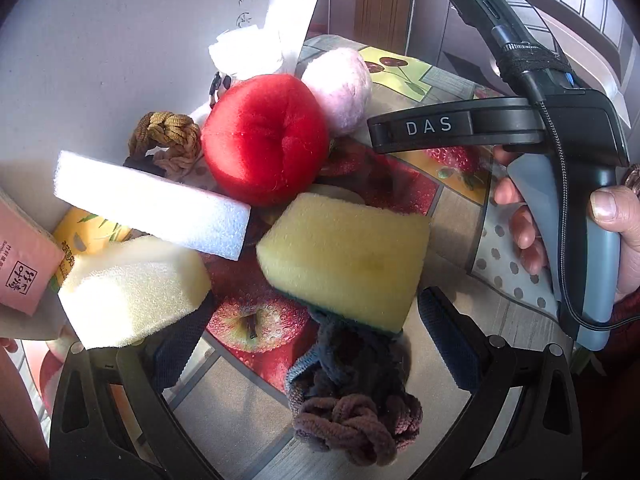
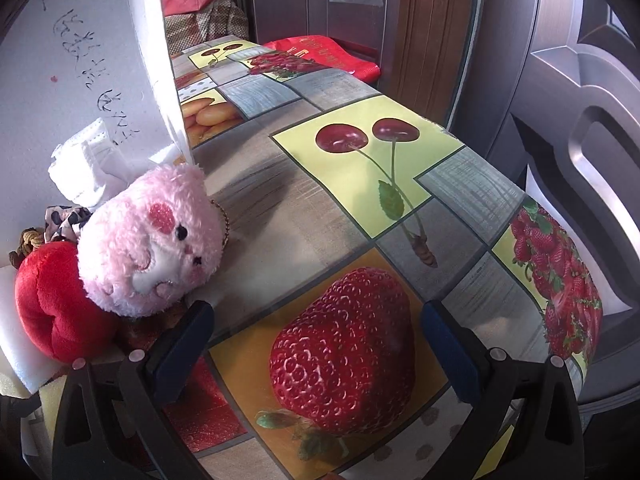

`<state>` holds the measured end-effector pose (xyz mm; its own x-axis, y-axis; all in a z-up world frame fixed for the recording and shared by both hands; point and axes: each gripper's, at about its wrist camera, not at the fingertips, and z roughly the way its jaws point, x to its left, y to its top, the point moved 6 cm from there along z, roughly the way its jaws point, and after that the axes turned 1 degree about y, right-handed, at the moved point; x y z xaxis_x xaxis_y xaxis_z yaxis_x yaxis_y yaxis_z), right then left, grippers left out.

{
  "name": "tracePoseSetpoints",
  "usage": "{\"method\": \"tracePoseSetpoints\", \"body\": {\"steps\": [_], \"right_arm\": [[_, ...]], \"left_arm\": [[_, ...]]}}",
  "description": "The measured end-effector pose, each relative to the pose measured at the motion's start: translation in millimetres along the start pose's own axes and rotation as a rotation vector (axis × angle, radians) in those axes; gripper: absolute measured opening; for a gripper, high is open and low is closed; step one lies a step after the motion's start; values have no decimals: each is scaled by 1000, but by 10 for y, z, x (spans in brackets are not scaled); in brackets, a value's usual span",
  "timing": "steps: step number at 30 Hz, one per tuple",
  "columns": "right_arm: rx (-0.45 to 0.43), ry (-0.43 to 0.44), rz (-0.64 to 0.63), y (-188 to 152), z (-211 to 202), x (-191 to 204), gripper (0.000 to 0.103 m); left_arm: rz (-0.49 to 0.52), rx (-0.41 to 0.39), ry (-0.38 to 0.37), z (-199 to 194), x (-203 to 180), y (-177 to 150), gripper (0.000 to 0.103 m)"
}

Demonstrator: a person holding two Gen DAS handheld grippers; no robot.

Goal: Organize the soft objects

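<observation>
In the left wrist view, the left gripper (image 1: 316,336) is seen with its jaws spread apart, nothing clamped between them. A yellow sponge (image 1: 344,256) lies between the fingers, a dark knotted cloth (image 1: 352,408) just below it. A pale sponge (image 1: 132,288) touches the left finger, with a white foam block (image 1: 152,204) leaning over it. Behind these, a red plush (image 1: 264,136), a pink plush toy (image 1: 340,88) and a tan knotted rope (image 1: 168,140) are crowded against the white wall (image 1: 100,40).

In the right wrist view, the right gripper (image 2: 316,340) is held open above the fruit-print tablecloth (image 2: 320,220), gripping nothing. The pink plush toy (image 2: 152,240) sits just beside its left finger, touching the red plush (image 2: 52,300).
</observation>
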<state>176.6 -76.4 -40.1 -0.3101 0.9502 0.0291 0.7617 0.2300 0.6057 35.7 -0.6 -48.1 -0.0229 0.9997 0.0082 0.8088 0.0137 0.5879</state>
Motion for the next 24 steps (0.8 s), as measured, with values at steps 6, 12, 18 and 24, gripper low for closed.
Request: {"method": "tracePoseSetpoints", "body": {"steps": [6,12,18,24], "right_arm": [[0,5,-6,-5,8,20,103],[0,4,-6,-4,7,22,103],[0,6,-5,-2,8,20,103],[0,5,-6,4,15,41,103]], "left_arm": [[0,0,0,-2,1,-1,103],[0,0,0,13,6,2,103],[0,0,0,13,7,2,103],[0,0,0,13,6,3,103]]}}
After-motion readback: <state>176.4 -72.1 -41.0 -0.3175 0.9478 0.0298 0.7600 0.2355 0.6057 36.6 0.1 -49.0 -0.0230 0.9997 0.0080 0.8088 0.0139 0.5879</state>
